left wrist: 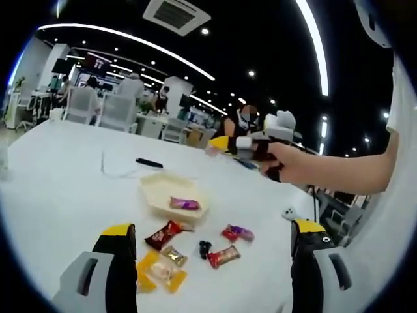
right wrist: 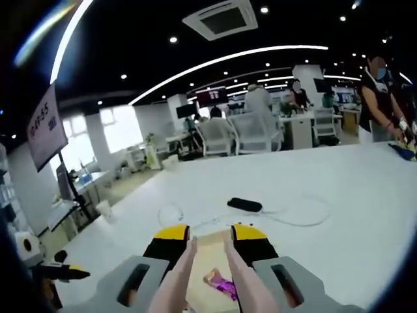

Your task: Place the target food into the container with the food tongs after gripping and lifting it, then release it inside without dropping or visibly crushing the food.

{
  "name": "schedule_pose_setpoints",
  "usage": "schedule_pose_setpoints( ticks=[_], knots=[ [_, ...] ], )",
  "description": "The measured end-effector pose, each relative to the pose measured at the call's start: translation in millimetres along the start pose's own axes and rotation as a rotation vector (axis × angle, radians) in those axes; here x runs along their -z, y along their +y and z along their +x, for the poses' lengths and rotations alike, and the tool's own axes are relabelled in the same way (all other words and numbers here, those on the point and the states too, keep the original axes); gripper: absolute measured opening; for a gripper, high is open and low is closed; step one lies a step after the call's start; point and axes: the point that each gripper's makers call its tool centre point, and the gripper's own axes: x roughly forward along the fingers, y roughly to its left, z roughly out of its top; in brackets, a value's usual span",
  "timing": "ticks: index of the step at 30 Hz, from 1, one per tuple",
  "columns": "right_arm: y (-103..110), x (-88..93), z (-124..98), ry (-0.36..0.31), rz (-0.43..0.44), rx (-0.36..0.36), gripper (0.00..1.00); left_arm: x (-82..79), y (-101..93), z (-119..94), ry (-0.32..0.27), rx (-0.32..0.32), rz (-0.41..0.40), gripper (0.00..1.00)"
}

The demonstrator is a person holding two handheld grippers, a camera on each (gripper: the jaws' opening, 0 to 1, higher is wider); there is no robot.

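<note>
Holding the pink food tongs (right wrist: pixel 208 280) in your right gripper (right wrist: pixel 210 236), jaws closed on them, you pointed them at the purple candy (left wrist: pixel 185 204), lying crosswise inside the container (left wrist: pixel 171 194); your left gripper (left wrist: pixel 212 238) was wide open.

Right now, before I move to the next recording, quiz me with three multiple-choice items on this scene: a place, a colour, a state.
1. Where is the purple-wrapped snack?
A. in the container
B. beside the black object
C. between the left gripper's fingers

2. What colour is the container?
A. blue
B. beige
C. black

3. What is the right gripper doing?
A. open and empty
B. shut on a snack
C. shut on the food tongs

Answers:
1 A: the purple-wrapped snack lies inside the container.
2 B: its walls are pale beige.
3 C: the food tongs sit between the fingers of the right gripper.
</note>
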Motion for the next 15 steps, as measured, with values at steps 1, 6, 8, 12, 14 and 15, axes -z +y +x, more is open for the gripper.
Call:
schedule_pose_setpoints(
  ticks=[1, 6, 8, 12, 14, 15],
  knots=[
    [-0.3, 0.0, -0.8, -0.001, 0.0, 0.001, 0.24, -0.1, -0.1, 0.0, 0.001, 0.001, 0.0, 0.99],
    [-1.3, 0.3, -4.5, 0.0, 0.001, -0.002, 0.25, 1.1, -1.0, 0.3, 0.01, 0.004, -0.006, 0.99],
    [-2.6, 1.0, -6.1, 0.001, 0.001, -0.004, 0.25, 2.7, -2.1, 0.6, 0.022, 0.01, 0.004, 0.99],
    [-5.0, 5.3, -8.8, 0.01, 0.007, -0.012, 0.25, 6.7, -1.7, 0.6, 0.038, 0.005, 0.051, 0.99],
    [-7.4, 10.9, -9.3, 0.021, 0.013, -0.012, 0.25, 9.7, -0.6, 1.5, 0.047, 0.006, 0.036, 0.99],
    [-8.2, 12.0, -9.7, 0.022, 0.012, -0.01, 0.25, 11.8, -0.8, 3.8, 0.057, 0.011, 0.033, 0.99]
  ],
)
